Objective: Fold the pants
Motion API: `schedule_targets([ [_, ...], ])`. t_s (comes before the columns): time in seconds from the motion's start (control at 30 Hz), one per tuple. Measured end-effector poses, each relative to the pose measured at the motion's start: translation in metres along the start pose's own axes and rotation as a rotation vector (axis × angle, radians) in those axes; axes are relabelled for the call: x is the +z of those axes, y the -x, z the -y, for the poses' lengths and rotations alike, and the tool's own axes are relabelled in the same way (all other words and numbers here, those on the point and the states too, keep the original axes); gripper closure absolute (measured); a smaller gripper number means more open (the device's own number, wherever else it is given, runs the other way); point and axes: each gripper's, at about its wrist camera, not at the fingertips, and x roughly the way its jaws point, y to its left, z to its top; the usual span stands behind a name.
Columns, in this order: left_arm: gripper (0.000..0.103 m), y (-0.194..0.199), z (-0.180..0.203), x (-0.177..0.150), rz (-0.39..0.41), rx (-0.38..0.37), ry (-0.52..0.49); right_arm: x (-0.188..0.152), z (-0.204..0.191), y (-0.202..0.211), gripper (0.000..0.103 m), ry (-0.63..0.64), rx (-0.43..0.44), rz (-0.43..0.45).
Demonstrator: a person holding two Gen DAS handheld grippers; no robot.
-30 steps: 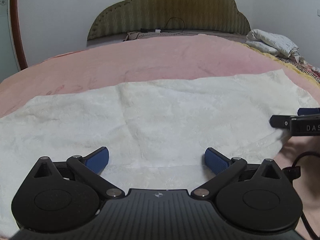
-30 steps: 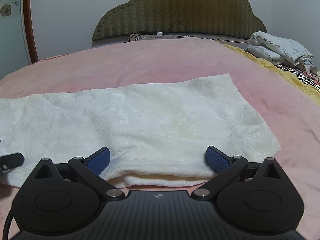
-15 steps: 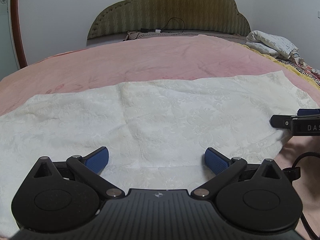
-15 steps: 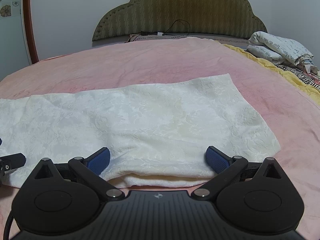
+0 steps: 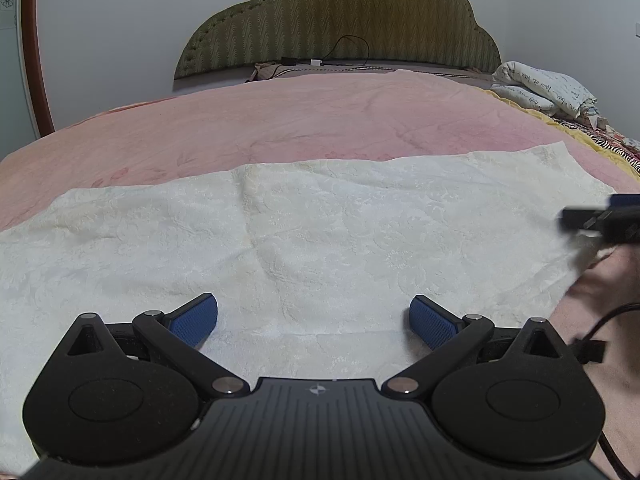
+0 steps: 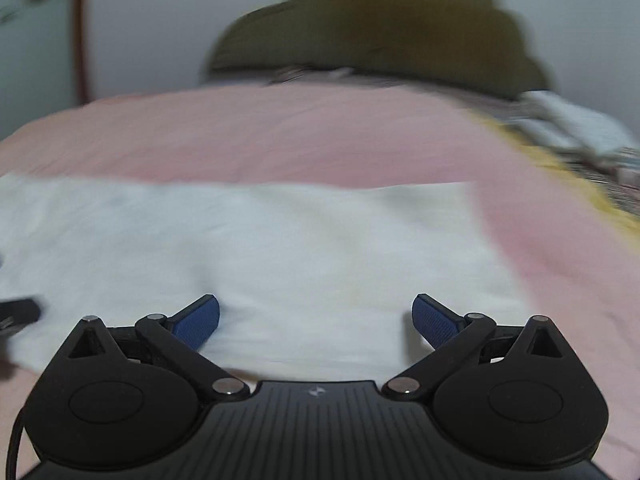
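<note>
Cream-white patterned pants (image 5: 320,232) lie flat across a pink bedspread (image 5: 320,120). My left gripper (image 5: 313,320) is open over the near edge of the cloth, with nothing between its blue pads. My right gripper (image 6: 316,320) is open over the near edge of the pants (image 6: 280,248) toward their right end; its view is blurred by motion. The right gripper also shows at the right edge of the left wrist view (image 5: 600,218), and the left gripper's tip shows at the left edge of the right wrist view (image 6: 18,312).
An olive padded headboard (image 5: 340,20) stands at the far end with a cable and charger before it. A folded white printed quilt (image 5: 548,88) and yellow patterned bedding (image 5: 600,140) lie at the far right. A black cable (image 5: 608,320) hangs near right.
The right gripper has started moving fast, so its view is blurred and tilted; it sits further over the cloth's edge. The left gripper has hardly moved. Both stay open.
</note>
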Motion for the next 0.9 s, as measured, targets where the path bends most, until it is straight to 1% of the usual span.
schedule_targets([
  [0.03,0.0,0.0,0.0,0.0,0.0,0.0,0.0,-0.001,0.013,0.01,0.0,-0.056,-0.028,0.027],
  [0.07,0.0,0.0,0.0,0.0,0.0,0.0,0.0,-0.003,0.029,0.02,0.0,-0.133,-0.038,0.045],
  [0.1,0.0,0.0,0.0,0.0,0.0,0.0,0.0,-0.004,0.045,0.028,0.0,-0.215,-0.022,0.045],
  [0.13,0.0,0.0,0.0,0.0,0.0,0.0,0.0,-0.004,0.06,0.031,0.0,-0.292,0.016,0.024],
  [0.17,0.0,0.0,0.0,0.0,0.0,0.0,0.0,-0.004,0.076,0.031,0.0,-0.375,0.077,-0.023],
  [0.23,0.0,0.0,0.0,0.0,0.0,-0.001,0.0,-0.006,0.091,0.024,0.0,-0.465,0.184,-0.145],
  [0.27,0.0,0.0,0.0,0.0,0.0,-0.001,0.0,-0.007,0.092,0.022,0.0,-0.474,0.219,-0.182],
  [0.33,0.0,0.0,0.0,0.0,0.0,-0.001,0.0,-0.011,0.082,0.021,0.0,-0.42,0.268,-0.236],
  [0.37,0.0,0.0,0.0,0.0,0.0,-0.001,0.0,-0.012,0.075,0.018,0.0,-0.383,0.272,-0.264],
  [0.4,0.0,0.0,0.0,0.0,0.0,-0.001,0.0,-0.012,0.066,0.019,0.0,-0.327,0.254,-0.269],
  [0.47,0.0,0.0,0.0,0.0,0.0,-0.001,0.0,-0.011,0.055,0.019,0.0,-0.274,0.236,-0.279],
  [0.53,0.0,0.0,0.0,0.0,0.0,-0.001,0.0,-0.011,0.052,0.02,0.0,-0.287,0.276,-0.27],
  [0.6,0.0,0.0,0.0,0.0,0.0,-0.001,0.0,-0.012,0.057,0.018,0.0,-0.342,0.369,-0.239],
  [0.63,0.0,0.0,0.0,0.0,0.0,-0.001,0.0,-0.012,0.059,0.015,0.0,-0.369,0.402,-0.214],
  [0.7,0.0,0.0,0.0,0.0,0.0,-0.002,0.001,-0.015,0.061,0.006,0.0,-0.389,0.413,-0.134],
  [0.77,0.0,-0.001,0.0,0.0,-0.001,-0.001,0.0,-0.015,0.065,-0.002,0.0,-0.4,0.433,-0.072],
  [0.8,0.0,0.0,0.0,0.0,0.0,-0.002,0.001,-0.015,0.068,-0.006,0.0,-0.426,0.445,-0.053],
  [0.9,0.0,-0.001,0.0,0.0,-0.001,-0.002,0.001,-0.016,0.087,-0.019,0.0,-0.584,0.494,-0.009],
])
